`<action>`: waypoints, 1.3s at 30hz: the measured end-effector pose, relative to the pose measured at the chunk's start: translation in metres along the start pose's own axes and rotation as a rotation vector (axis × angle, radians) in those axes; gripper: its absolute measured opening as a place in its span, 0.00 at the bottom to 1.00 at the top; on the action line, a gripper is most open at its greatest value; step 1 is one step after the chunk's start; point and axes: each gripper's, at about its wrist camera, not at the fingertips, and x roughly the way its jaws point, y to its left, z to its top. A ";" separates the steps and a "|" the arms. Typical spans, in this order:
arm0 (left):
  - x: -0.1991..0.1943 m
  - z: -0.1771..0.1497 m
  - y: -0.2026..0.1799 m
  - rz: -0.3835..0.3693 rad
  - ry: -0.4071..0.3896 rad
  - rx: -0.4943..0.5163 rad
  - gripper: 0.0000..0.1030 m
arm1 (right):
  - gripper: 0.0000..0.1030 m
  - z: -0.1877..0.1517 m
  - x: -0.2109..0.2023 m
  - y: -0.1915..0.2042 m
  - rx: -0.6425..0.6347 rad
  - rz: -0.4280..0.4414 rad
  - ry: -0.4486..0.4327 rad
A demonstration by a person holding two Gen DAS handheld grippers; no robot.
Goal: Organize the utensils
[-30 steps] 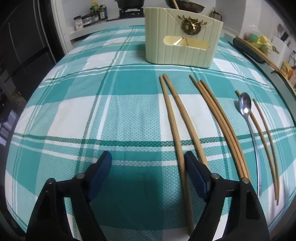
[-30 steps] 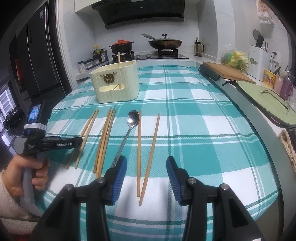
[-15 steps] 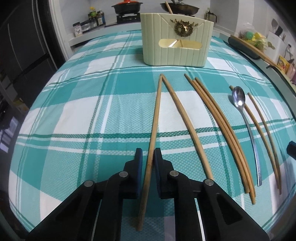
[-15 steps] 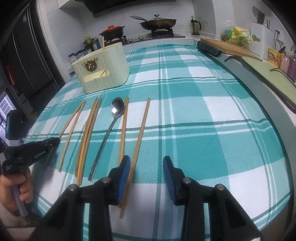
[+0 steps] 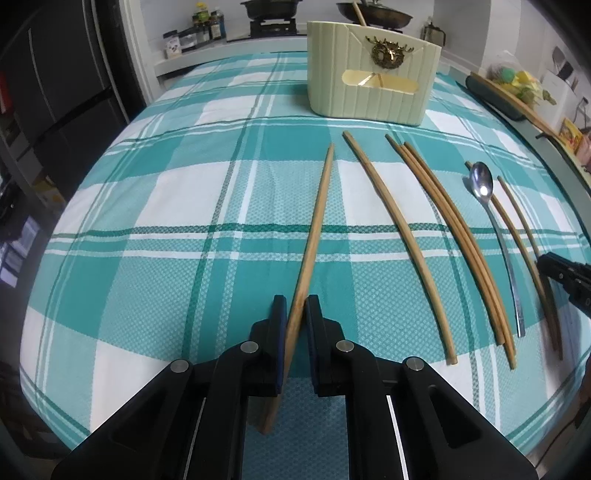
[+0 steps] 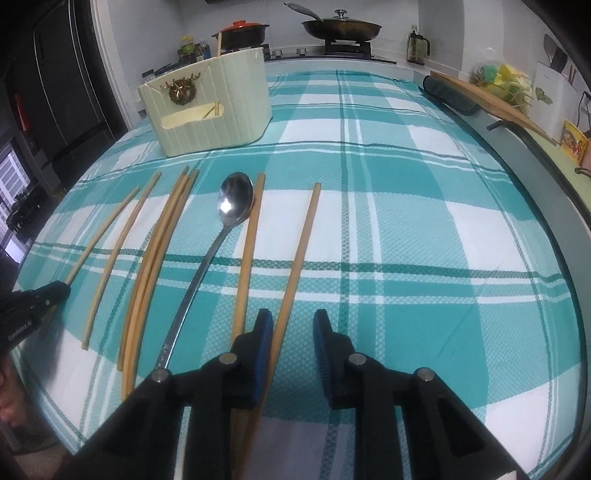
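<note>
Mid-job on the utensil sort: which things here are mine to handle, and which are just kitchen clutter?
Job items:
- chopstick clamped in left gripper
- chopstick between closing right gripper jaws
- other loose chopsticks
- spoon
- cream holder

Bystanders:
- lidded pan
- red-lidded pot
- cutting board

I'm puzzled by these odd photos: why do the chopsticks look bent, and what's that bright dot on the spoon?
Left wrist view: the fisheye lens bows the straight chopsticks and rounds the table. Right wrist view: the dot on the spoon is reflected glare; the left edge is motion-blurred.
</note>
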 end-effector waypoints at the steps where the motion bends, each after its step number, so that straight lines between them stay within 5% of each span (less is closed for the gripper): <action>1: 0.000 0.000 0.000 -0.004 0.000 0.002 0.14 | 0.15 0.001 0.001 -0.001 -0.002 -0.006 0.004; 3: 0.001 0.002 0.001 -0.012 0.003 0.005 0.25 | 0.12 0.002 0.001 -0.002 -0.014 -0.031 0.011; 5: 0.000 0.003 0.003 -0.022 0.003 -0.001 0.52 | 0.12 0.001 0.000 -0.004 -0.017 -0.056 0.021; 8: 0.000 0.002 0.007 -0.028 0.001 -0.009 0.63 | 0.12 0.001 -0.002 -0.010 -0.018 -0.092 0.035; 14: -0.002 0.002 0.011 -0.047 0.005 0.011 0.71 | 0.18 -0.001 -0.004 -0.018 0.002 -0.062 0.058; 16: -0.004 0.004 0.012 -0.055 -0.002 0.025 0.74 | 0.32 -0.002 -0.005 -0.015 -0.015 -0.056 0.067; 18: -0.005 0.006 0.014 -0.056 -0.010 0.039 0.77 | 0.35 -0.004 -0.005 -0.013 -0.034 -0.063 0.074; 39: 0.003 0.023 0.029 -0.089 0.041 0.092 0.80 | 0.37 -0.004 -0.004 -0.016 -0.064 -0.082 0.076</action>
